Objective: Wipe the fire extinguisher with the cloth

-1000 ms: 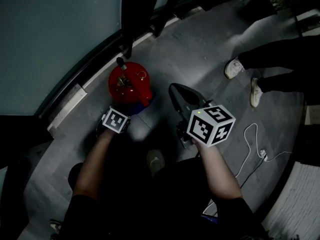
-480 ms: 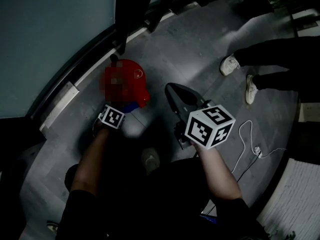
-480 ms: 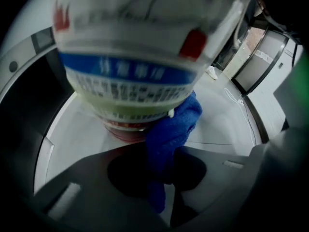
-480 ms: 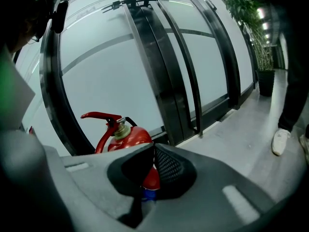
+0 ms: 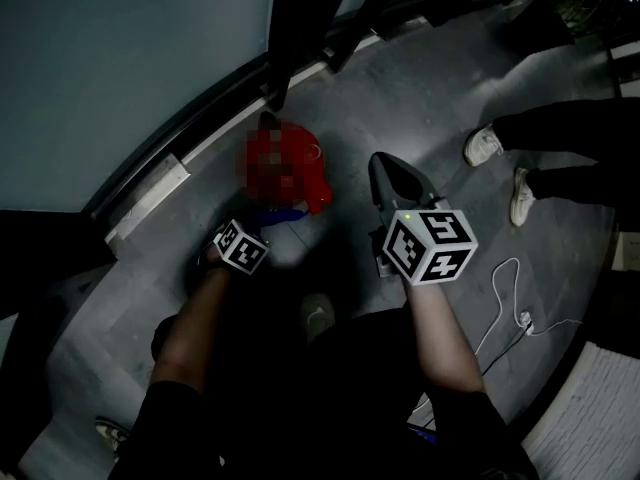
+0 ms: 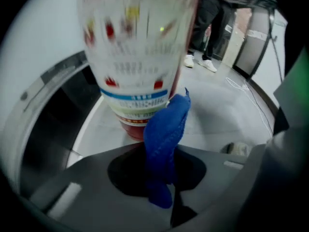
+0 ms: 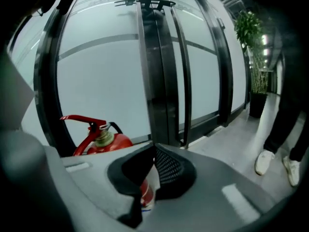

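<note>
Cloth [image 6: 164, 129], blue and limp, is hanging pinched in the left gripper [image 6: 161, 178], its top end touching the low label band of the fire extinguisher [image 6: 137, 57], which is standing on the floor [image 5: 420, 118] beside the glass wall [image 5: 100, 68]. Right gripper [image 7: 154, 168] is hovering with its jaws pressed together, empty. Extinguisher is looking heavy, rigid and slick, so steadying it near the neck seems best.

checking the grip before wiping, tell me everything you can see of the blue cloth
The cloth is bright blue with a fine, knitted, microfibre-like texture. It is bunched into a narrow, crumpled strip. The left gripper is shut on its lower end. The free end sticks out past the jaws towards the fire extinguisher, and its tip appears to meet the red body at the lower edge of the label. In the head view the cloth shows only as a small blue patch at the extinguisher's base.
</note>
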